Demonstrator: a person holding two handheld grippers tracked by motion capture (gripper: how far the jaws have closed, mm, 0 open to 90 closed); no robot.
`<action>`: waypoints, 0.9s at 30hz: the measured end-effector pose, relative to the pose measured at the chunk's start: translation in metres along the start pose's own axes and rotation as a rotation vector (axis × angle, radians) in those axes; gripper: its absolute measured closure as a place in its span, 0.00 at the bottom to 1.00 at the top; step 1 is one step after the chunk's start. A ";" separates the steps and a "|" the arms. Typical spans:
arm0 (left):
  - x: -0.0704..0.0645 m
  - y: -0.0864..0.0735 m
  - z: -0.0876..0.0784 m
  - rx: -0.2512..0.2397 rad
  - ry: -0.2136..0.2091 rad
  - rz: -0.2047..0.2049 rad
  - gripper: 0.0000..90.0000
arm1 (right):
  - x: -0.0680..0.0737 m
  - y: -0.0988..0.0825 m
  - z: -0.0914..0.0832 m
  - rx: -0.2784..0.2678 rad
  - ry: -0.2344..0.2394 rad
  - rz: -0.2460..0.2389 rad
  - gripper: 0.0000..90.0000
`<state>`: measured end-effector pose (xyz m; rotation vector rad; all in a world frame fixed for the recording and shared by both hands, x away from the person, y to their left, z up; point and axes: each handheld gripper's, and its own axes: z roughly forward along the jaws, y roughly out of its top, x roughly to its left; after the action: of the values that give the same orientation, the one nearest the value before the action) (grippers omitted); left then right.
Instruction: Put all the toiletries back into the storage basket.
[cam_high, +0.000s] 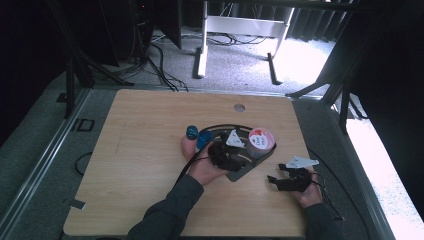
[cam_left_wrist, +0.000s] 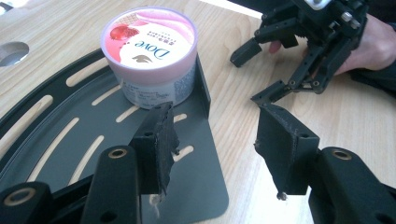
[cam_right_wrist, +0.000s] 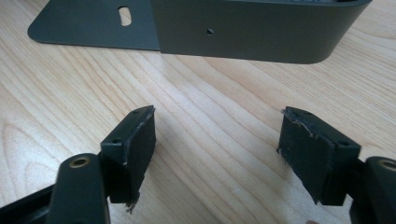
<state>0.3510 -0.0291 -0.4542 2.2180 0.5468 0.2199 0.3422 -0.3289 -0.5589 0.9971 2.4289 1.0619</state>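
Dove tub (cam_left_wrist: 149, 51), pink-lidded, stands upright in a corner of the dark slotted tray (cam_left_wrist: 70, 140) on the wooden surface (cam_high: 145, 135). From above, two blue caps (cam_high: 197, 136) sit just left of the left claw (cam_high: 222, 152); its own view shows it released over the tray, the brand legible. The right claw (cam_right_wrist: 217, 154), released, hovers above bare wood near the tray's outer wall

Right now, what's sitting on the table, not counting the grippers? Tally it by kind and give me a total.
Pink-lidded tub: 1
Dark slotted tray: 1
Blue things beside the left hand, too small to identify: 2
Total: 4
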 end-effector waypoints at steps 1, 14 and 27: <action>0.000 0.000 -0.002 -0.001 0.001 0.006 0.52 | 0.000 0.000 0.000 0.001 0.002 -0.002 0.29; -0.003 -0.001 -0.021 -0.010 0.004 0.032 0.52 | 0.001 0.000 0.001 0.010 0.022 -0.020 0.23; 0.001 -0.001 -0.039 -0.019 0.021 0.047 0.52 | 0.001 0.000 0.001 0.011 0.023 -0.021 0.22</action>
<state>0.3382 -0.0013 -0.4301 2.2134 0.5024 0.2716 0.3417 -0.3278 -0.5593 0.9657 2.4604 1.0601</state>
